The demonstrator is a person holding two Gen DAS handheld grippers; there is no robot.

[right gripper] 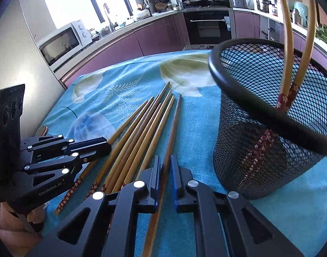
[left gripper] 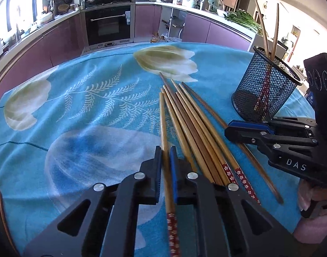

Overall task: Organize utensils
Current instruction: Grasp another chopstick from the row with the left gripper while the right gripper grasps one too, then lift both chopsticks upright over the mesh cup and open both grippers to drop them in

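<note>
On the blue floral tablecloth (left gripper: pixel 82 111), the left gripper (left gripper: pixel 165 152) sits low at the left edge of a fan of wooden chopsticks (left gripper: pixel 191 124), its fingers narrowed around the leftmost chopstick (left gripper: pixel 164 128); whether the pads actually press it cannot be told. To the right, the right gripper (right gripper: pixel 166 162) straddles the lone darker chopstick (right gripper: pixel 173 128) at the fan's right edge, fingers likewise close on either side of it. Farthest right stands a black mesh holder (right gripper: pixel 259 150), upright on the cloth, with two chopsticks (right gripper: pixel 292 42) leaning inside, patterned red ends down.
</note>
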